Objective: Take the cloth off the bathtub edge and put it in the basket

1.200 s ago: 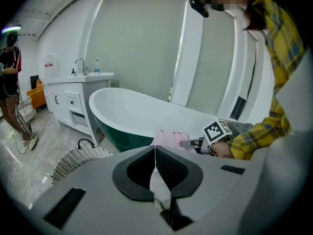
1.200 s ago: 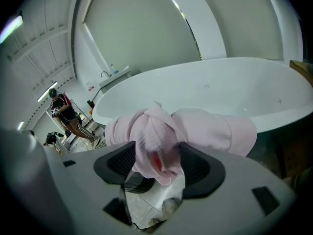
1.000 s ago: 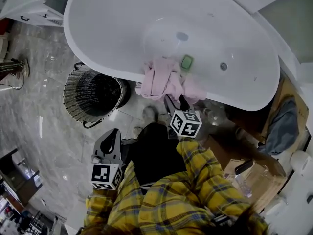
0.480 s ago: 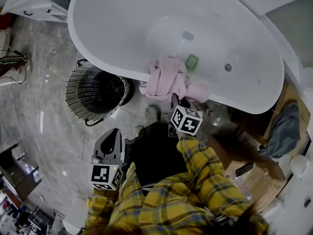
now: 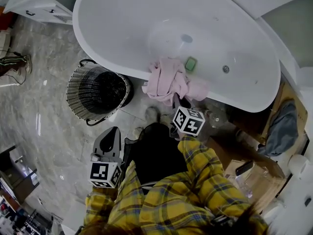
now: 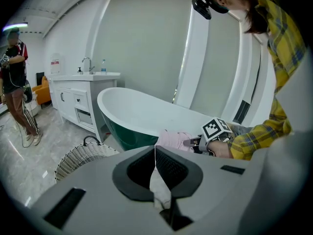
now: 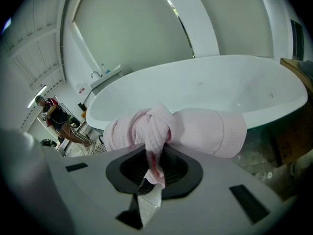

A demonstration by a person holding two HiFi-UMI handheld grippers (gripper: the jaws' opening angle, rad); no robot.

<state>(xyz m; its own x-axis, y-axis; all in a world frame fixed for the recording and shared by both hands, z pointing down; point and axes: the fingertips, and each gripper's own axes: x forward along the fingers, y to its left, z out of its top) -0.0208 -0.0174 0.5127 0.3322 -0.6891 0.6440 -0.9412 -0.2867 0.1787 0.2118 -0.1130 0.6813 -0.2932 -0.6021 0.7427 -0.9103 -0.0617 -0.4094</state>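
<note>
The pink cloth [image 5: 168, 80], seemingly soft and light, is hanging bunched over the bathtub edge [image 5: 122, 71], near the basket [image 5: 71, 89]. The right gripper [image 7: 154, 161], fingers having just been closing, is pinching a fold at its knot. The left gripper [image 6: 155, 166] is holding its fingers together, empty.

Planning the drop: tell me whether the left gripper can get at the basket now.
Probably yes: the basket stands open-topped just ahead of the left gripper, with only floor between them.
</note>
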